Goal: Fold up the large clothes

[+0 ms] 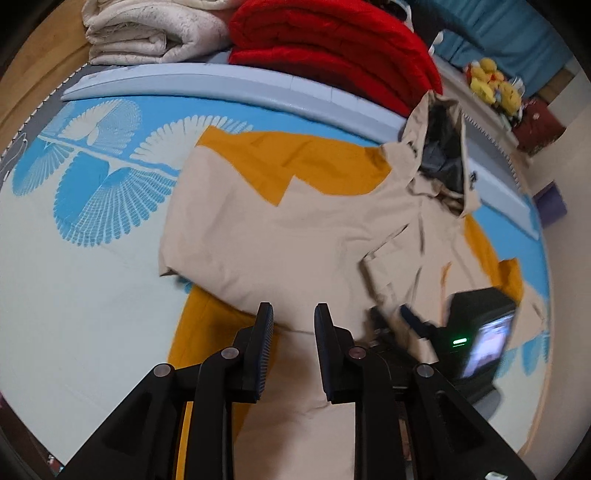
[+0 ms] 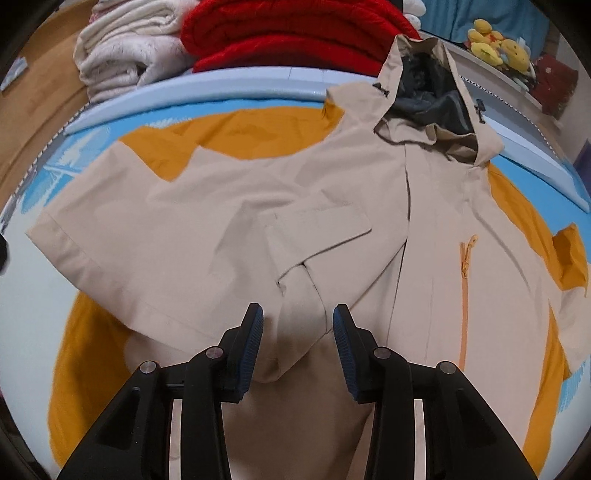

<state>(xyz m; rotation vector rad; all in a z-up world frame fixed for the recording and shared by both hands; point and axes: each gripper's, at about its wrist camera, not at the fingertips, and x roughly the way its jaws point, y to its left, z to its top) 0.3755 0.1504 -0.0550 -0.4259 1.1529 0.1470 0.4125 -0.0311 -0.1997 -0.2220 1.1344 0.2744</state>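
The left tool (image 1: 293, 314) is pointed steeply down over the lower part of the jacket (image 1: 295, 229); its jaws are set slightly apart, with nothing pinched between them, and beige cloth is seen through the gap. The right tool (image 2: 297, 314) is likewise angled steeply down above the jacket's middle, its jaws spread wider and empty, a folded sleeve (image 2: 177, 236) lying just beyond the tips. In the left wrist view the right tool (image 1: 413, 317) is seen blurred just to the right, close above the jacket.

The jacket, beige with orange panels, is laid flat on a blue-and-white mat (image 1: 92, 184), front up, one sleeve folded across the chest, the hood (image 2: 432, 96) turned toward the far edge. Behind the mat's raised edge, a red blanket (image 1: 332, 55) and a cream blanket (image 1: 147, 33) are stacked folded.
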